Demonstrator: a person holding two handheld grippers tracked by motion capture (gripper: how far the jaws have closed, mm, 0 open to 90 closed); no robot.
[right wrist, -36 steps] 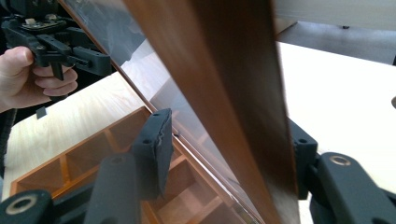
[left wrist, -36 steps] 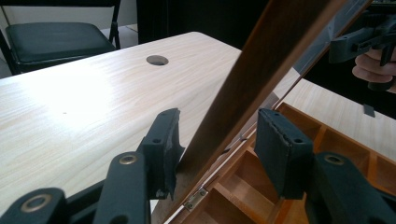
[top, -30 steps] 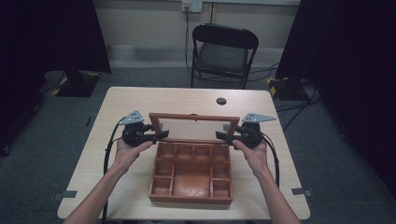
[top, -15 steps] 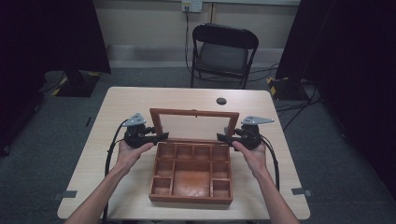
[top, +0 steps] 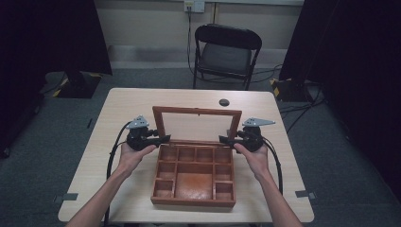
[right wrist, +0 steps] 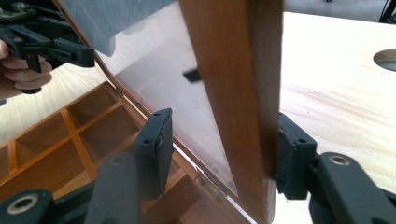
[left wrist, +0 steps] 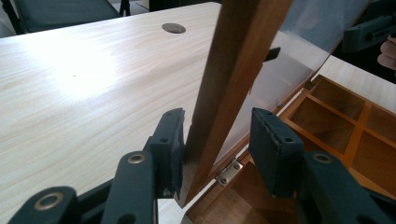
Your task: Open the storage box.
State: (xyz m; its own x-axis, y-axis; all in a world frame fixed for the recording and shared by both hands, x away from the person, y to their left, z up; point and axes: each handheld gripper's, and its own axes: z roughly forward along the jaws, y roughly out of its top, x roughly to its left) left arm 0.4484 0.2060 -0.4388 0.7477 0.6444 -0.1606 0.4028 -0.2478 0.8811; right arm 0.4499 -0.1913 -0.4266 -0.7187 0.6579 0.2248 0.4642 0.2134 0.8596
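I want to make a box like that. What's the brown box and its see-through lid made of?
The brown compartmented box looks like reddish, smoothly finished wood: grain shows on its dividers. The raised lid's frame looks like the same wood, joined by a small metal hinge. Its clear pane reflects light; glass or plastic, I cannot tell.

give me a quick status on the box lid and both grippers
Left gripper astride lid's left frame, jaws just closing, one pad off. Right gripper astride right frame, gap at one pad. Lid raised near upright over wooden box. Nothing in the way.
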